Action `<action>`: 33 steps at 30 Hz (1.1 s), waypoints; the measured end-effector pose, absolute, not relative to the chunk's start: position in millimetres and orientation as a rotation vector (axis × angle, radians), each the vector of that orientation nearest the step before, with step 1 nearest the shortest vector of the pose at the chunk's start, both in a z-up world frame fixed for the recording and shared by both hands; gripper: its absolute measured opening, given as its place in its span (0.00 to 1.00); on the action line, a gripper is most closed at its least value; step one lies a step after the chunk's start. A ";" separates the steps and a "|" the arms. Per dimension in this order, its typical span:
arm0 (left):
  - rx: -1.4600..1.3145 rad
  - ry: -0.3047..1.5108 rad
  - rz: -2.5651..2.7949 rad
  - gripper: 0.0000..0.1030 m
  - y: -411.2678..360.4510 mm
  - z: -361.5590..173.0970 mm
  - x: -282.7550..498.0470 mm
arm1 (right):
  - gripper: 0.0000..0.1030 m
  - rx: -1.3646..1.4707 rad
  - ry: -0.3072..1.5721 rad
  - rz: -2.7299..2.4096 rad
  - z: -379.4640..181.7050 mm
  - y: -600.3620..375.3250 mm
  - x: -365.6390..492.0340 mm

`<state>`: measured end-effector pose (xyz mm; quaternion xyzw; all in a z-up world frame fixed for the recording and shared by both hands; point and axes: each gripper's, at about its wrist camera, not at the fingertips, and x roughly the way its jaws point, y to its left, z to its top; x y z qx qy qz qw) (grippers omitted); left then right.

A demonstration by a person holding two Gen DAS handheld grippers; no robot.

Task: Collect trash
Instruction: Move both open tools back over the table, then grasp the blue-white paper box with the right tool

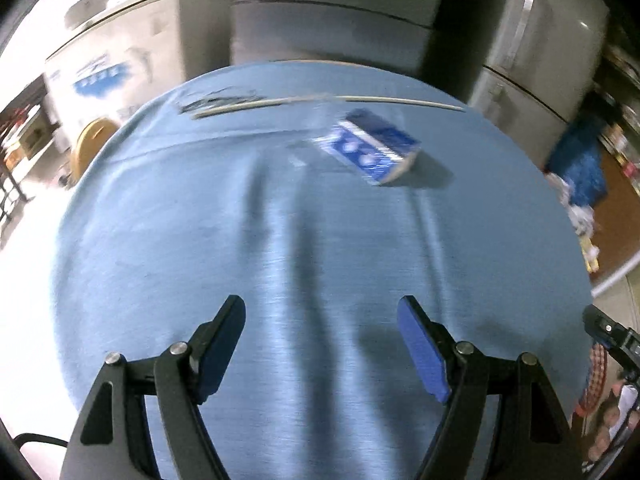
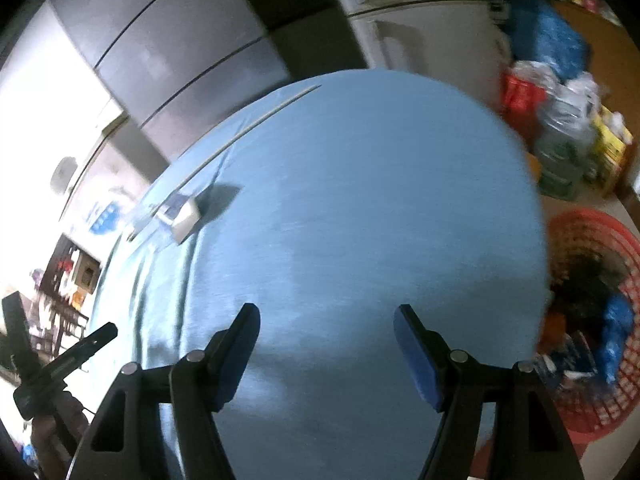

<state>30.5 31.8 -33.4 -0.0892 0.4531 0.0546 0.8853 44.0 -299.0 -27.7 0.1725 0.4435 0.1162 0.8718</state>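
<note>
1. We saw a round bench [image 1: 320,240] draped in smooth, creased blue cloth.
2. A red lattice plastic basket [image 2: 600,320] sat beside it.
3. Our left claw [image 1: 321,322] and right claw [image 2: 327,330] gaped, released and empty.
4. A blue-and-white cardboard carton [image 1: 372,150] lay near the bench's far edge.

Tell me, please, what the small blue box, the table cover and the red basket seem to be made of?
Small blue box: probably printed cardboard, with flat faces and a pale open end. Table cover: woven cloth, matte, with soft folds. Red basket: likely moulded plastic, with lattice walls. Blur leaves all three uncertain.
</note>
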 end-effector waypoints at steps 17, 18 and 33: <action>-0.259 0.972 0.182 0.76 74.9 -53.4 22.7 | 0.71 -0.049 0.928 0.631 1.9 -115.2 181.0; -0.261 0.972 0.184 0.76 77.4 -54.1 22.9 | 0.71 -0.075 0.929 0.641 2.3 -105.3 194.3; -0.280 0.980 0.165 0.76 89.8 -55.7 36.7 | 0.73 -0.333 1.004 0.724 -31.2 -17.1 277.2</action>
